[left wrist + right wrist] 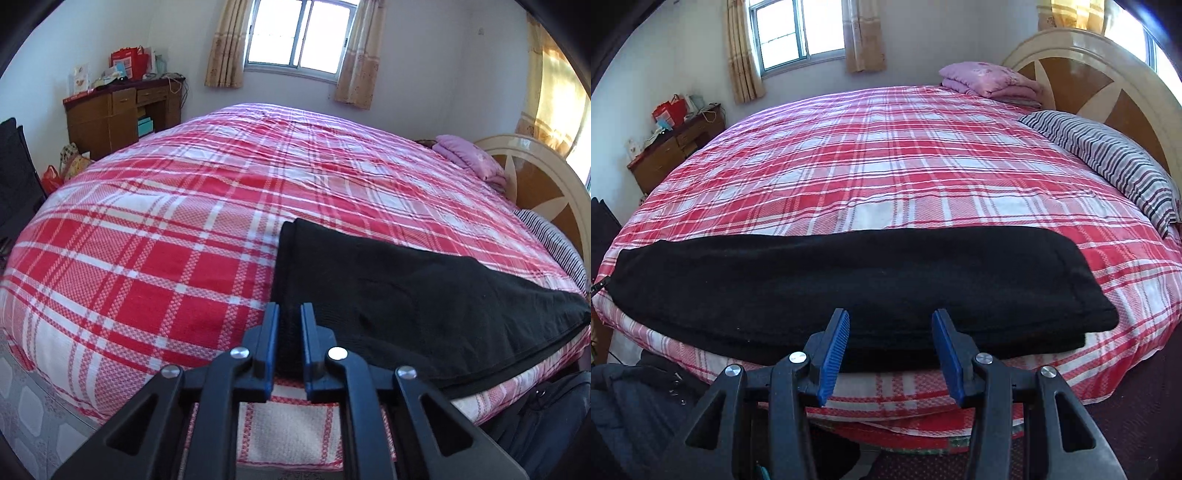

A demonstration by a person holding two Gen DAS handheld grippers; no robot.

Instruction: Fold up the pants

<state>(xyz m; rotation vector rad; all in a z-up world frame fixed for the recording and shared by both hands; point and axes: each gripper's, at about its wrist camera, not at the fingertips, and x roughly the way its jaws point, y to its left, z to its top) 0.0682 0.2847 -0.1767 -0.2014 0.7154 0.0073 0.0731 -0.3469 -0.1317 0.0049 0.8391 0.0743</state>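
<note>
Black pants [849,280] lie folded lengthwise in a long band across the near edge of the bed, on the red-and-white plaid bedspread [886,155].

Left wrist view: the left gripper [290,314] stands at bottom centre, its blue pads drawn close together and pinching the near left end of the pants [406,288]; black fabric fills the narrow gap between them. From there the garment runs off toward the right edge of the frame.

Right wrist view: the right gripper [890,321] sits at bottom centre, jaws spread apart, just before the near long edge of the pants. Whether the pads touch the cloth cannot be told.

Only the right wrist view shows the garment's full length and the striped pillow [1115,162] at upper right. Only the left wrist view shows the pinch itself and the wooden desk [122,110] at upper left close enough to show its drawers.
</note>
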